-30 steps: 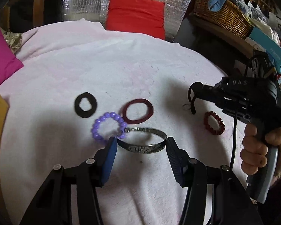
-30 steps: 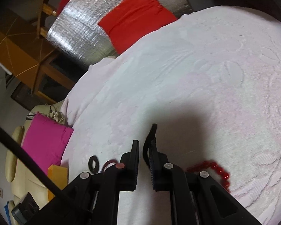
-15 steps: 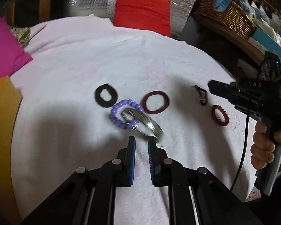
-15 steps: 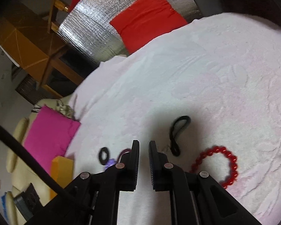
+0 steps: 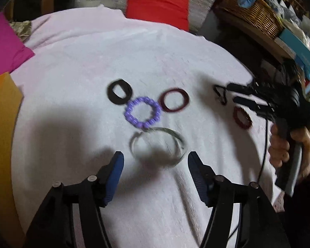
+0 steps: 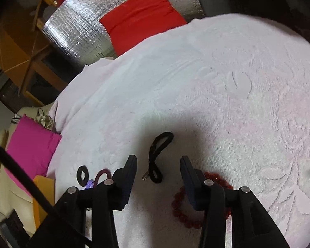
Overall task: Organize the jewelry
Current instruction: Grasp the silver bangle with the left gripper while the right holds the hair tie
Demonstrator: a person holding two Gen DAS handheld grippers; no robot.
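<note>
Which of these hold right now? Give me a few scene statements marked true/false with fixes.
1. The purple bead bracelet lies between the black ring and the dark red ring. True.
2. The left gripper grips the silver bangle. False: its jaws are opening and the bangle lies free beyond them.
3. The right gripper holds the black cord loop. False: jaws opening, cord on the cloth.
4. The red bead bracelet lies on the white cloth. True.

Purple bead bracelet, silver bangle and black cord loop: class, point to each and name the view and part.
purple bead bracelet (image 5: 143, 99), left wrist view, far beads.
silver bangle (image 5: 175, 134), left wrist view, far right rim.
black cord loop (image 6: 154, 147), right wrist view, middle of its left strand.
</note>
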